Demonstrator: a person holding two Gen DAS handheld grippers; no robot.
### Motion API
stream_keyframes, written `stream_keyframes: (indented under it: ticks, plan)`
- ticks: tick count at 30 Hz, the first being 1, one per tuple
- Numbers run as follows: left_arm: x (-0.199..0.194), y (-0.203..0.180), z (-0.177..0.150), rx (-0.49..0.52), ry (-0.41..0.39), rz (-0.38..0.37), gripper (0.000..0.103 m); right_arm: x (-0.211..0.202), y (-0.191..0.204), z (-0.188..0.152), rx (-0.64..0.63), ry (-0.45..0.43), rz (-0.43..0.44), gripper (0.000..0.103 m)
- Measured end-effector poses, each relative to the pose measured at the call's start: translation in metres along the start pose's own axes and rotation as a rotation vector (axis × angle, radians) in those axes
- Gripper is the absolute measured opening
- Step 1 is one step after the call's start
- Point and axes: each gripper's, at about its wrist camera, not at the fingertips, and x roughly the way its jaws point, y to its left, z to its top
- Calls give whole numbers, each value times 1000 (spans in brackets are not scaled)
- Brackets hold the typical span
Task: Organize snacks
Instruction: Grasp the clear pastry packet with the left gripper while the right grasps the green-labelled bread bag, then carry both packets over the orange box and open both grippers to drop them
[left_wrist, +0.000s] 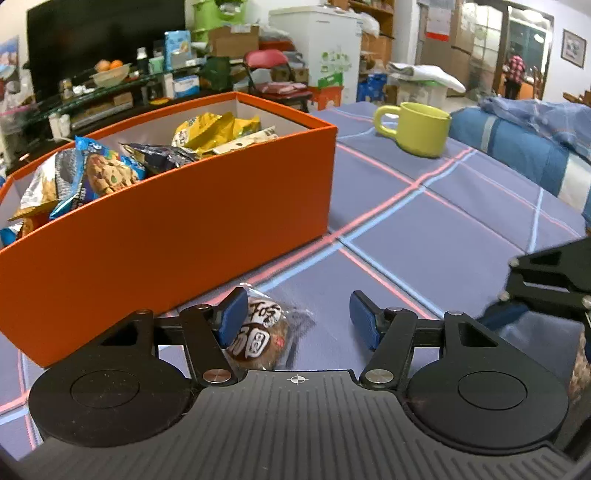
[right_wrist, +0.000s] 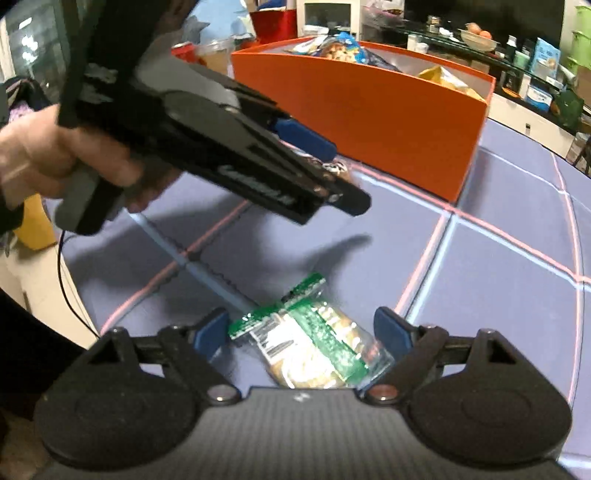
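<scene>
While both tools hang low over the purple checked tablecloth (left_wrist: 461, 221), each has its blue-padded jaws spread wide and grips nothing. Between the fingers of the left gripper (left_wrist: 297, 319) lies a round brown cookie in a clear wrapper (left_wrist: 264, 334), its face printed with bold black-and-white characters that cannot be read with certainty; the left pad (left_wrist: 232, 317) stands just over the wrapper's edge, though whether it touches is unclear, and the right pad is well apart from it. This cookie sits on the cloth just in front of the long wall of the tall orange cardboard box (left_wrist: 177, 236).

Seen from its own camera, the right gripper (right_wrist: 301, 332) is likewise released, straddling a green-and-clear packet of pale biscuits (right_wrist: 312, 341) that lies flat on the cloth; a barcode panel shows on the wrapper, but its print is too blurred to read. Neither pad touches it.

Inside the box are piled snacks: a blue chocolate-chip cookie pack (left_wrist: 99, 173), a dark bag (left_wrist: 162, 157) and yellow bags (left_wrist: 214, 131). Grey lettering runs along the side of the left tool in the right wrist view, too smeared to make out.
</scene>
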Motion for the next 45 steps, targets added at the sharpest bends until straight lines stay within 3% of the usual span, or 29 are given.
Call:
stream_keyframes:
  ticks: [5, 8, 9, 10, 14, 25, 28, 29, 33, 36, 38, 41, 45]
  plan:
    - [2, 4, -5, 35, 39, 37, 39, 1, -6, -1, 6, -13, 5, 88]
    - [8, 9, -10, -5, 82, 26, 29, 3, -8, -1, 15, -23, 9, 88]
    - [7, 8, -10, -16, 75, 30, 16, 2, -8, -2, 11, -21, 8, 88]
    - [6, 8, -9, -26, 75, 35, 11, 1, -7, -1, 8, -17, 7, 88]
    - [4, 4, -11, -71, 80, 39, 11, -2, -9, -2, 22, -5, 9, 88]
    - [1, -4, -15, -68, 55, 39, 19, 0, -9, 2, -107, 54, 71, 91]
    - [1, -8, -16, -59, 56, 51, 21, 0, -10, 6, -123, 68, 66, 75]
    - [2, -9, -16, -55, 53, 52, 23, -2, -11, 7, -121, 70, 65, 64]
    - [3, -16, -20, -42, 38, 36, 45, -8, -11, 5, -77, 69, 36, 62]
    - [2, -18, -17, -48, 40, 53, 14, -11, -3, -1, -27, 49, -14, 61]
    - [0, -13, -13, -111, 69, 51, 13, -13, 3, -3, 11, 40, -55, 60]
    - [-7, -15, -14, -100, 92, 88, 12, -15, 6, -5, 82, 32, -94, 59]
    - [-42, -15, -9, -98, 13, 166, 12, -31, 11, 0, 105, -20, -137, 57]
